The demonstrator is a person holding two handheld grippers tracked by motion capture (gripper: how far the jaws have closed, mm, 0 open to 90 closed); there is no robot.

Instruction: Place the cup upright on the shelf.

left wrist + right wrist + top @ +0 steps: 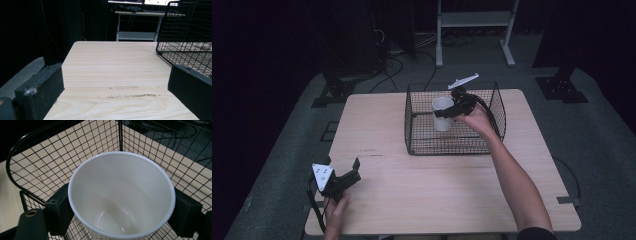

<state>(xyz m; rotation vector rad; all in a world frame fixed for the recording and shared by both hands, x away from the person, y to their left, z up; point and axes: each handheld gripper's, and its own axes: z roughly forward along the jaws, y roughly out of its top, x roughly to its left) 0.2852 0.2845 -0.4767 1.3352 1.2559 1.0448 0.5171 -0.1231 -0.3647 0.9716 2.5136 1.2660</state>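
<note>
My right hand-held gripper [446,111] is clamped on a white, round, open-topped cup [442,113], one black jaw pressed to each side of its wall just under the rim. I hold the cup upright inside the black wire-mesh basket [412,135], over the basket's left half, with my right hand [475,119] reaching in over the basket's right side. Looking down from the right gripper view, the cup [121,195] is empty, its pale inside smooth and glossy, and the basket's grid [45,162] runs behind and around it; whether the cup's base touches the basket floor, I cannot tell. The basket sits on the far middle of the light wooden table [422,195], whose grain shows through the mesh. My left hand-held gripper [343,167] rests low at the near left corner of the table, well apart from the basket, with my left hand [335,209] behind it and its grey three-cornered plate [322,174] on top. Its jaws stand wide apart with nothing between them: in the left gripper view bare wood [112,72] stretches away between the two black jaws, with a few scuff marks [130,95] on it, and the corner of the basket [185,32] rises at the right. A white metal stand [474,22] is on the floor beyond the table.
</note>
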